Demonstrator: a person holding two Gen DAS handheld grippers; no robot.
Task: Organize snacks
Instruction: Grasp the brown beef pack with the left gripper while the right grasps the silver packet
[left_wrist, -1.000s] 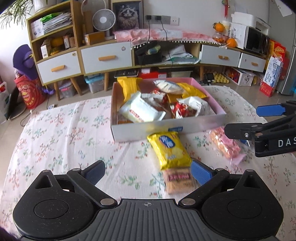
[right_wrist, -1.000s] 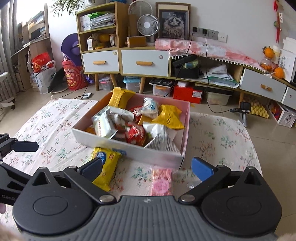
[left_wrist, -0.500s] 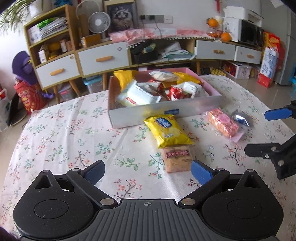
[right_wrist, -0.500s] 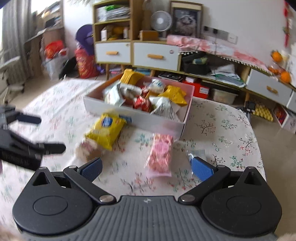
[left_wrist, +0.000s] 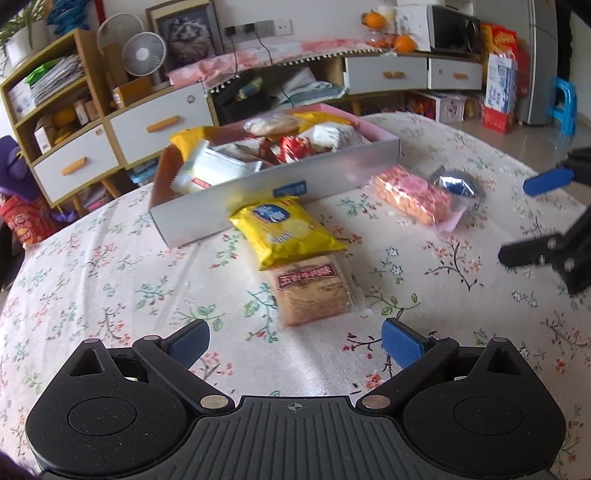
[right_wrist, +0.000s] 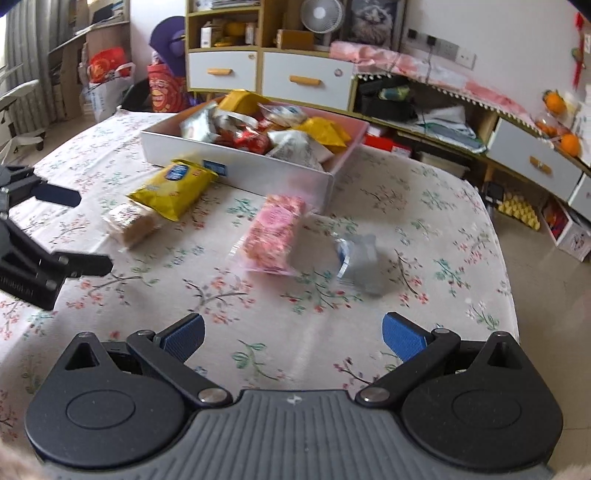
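- White snack box (left_wrist: 207, 218), pink inside, heaped with packets, at the far side of the floral cloth.
- Yellow chip bag (left_wrist: 286, 230) lies flat, its top touching the box's front wall.
- Brown biscuit pack (left_wrist: 310, 288) lies just under the chip bag's lower edge.
- Pink cracker pack (right_wrist: 275, 230) lies near the box's corner.
- Silver-blue pouch (right_wrist: 360, 258) lies just beside the cracker pack.
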